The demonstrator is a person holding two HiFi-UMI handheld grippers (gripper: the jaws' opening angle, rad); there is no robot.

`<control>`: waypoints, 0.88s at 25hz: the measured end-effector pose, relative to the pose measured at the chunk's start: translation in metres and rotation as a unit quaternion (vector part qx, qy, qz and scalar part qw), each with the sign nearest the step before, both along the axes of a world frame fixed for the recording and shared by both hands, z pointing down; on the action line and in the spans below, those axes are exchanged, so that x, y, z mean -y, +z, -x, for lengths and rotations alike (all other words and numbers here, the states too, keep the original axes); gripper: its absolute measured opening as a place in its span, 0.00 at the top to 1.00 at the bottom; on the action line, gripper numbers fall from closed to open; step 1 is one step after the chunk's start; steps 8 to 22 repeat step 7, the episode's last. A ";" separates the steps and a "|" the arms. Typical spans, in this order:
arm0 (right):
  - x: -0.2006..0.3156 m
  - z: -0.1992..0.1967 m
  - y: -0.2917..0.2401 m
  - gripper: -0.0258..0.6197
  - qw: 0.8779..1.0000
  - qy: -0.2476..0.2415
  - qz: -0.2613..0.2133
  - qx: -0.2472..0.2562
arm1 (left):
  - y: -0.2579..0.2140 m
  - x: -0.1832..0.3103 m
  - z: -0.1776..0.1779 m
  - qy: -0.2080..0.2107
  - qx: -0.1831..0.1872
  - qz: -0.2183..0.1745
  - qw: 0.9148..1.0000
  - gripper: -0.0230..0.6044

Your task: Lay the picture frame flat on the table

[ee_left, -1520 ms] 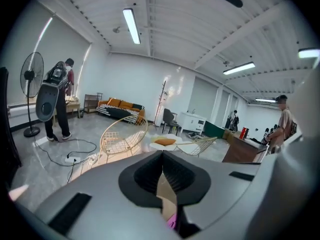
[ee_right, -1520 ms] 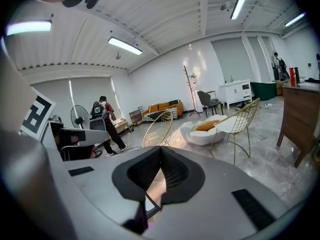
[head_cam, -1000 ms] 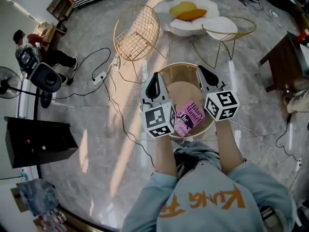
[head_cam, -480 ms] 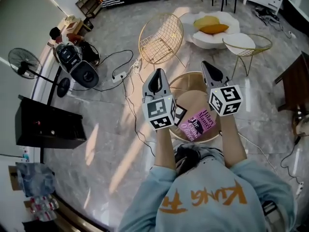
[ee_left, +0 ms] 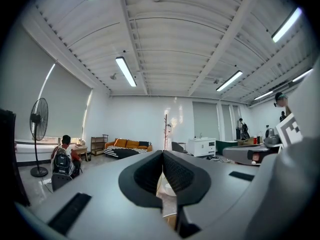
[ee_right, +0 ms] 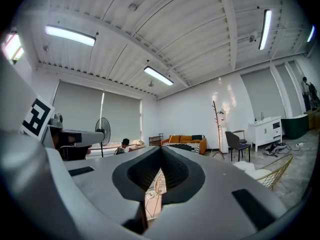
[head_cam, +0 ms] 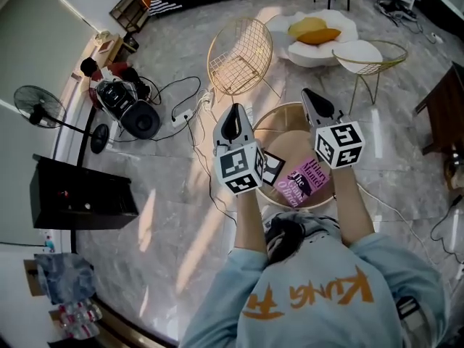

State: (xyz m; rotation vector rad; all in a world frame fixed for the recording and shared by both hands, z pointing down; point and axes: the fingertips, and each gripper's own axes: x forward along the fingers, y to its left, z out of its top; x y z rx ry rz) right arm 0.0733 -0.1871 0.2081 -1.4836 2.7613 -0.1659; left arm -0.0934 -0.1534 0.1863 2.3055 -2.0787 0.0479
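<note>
Head view: left gripper point(head_cam: 233, 112), right gripper point(head_cam: 310, 96), both fingers together; one table point(head_cam: 287, 146), one book point(head_cam: 306, 181).

A gold wire chair point(head_cam: 239, 56) stands on the grey marble floor point(head_cam: 167, 194), beside a white flower-shaped cushion point(head_cam: 286, 42) bearing yellow pillows point(head_cam: 313, 31) and a gold wire stand with a white top point(head_cam: 359, 51). A pink book point(head_cam: 304, 181) lies face up nearer the camera. Black cables and a white power strip point(head_cam: 183, 114) trail left toward a standing fan point(head_cam: 40, 106) and a black cabinet point(head_cam: 80, 194), and an orange sofa point(ee_left: 127, 144), a coat stand point(ee_left: 165, 129) and a white cabinet point(ee_left: 202, 146) line the far wall.
</note>
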 end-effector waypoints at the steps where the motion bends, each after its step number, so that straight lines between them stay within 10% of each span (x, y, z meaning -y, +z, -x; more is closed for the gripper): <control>1: 0.000 -0.001 0.002 0.96 1.000 0.000 0.001 0.000 | 0.002 0.000 -0.002 0.000 -0.001 0.001 1.000 0.93; 22: -0.001 -0.010 0.011 0.96 1.000 0.003 0.005 -0.003 | 0.007 -0.002 -0.013 0.010 -0.002 -0.001 1.000 0.93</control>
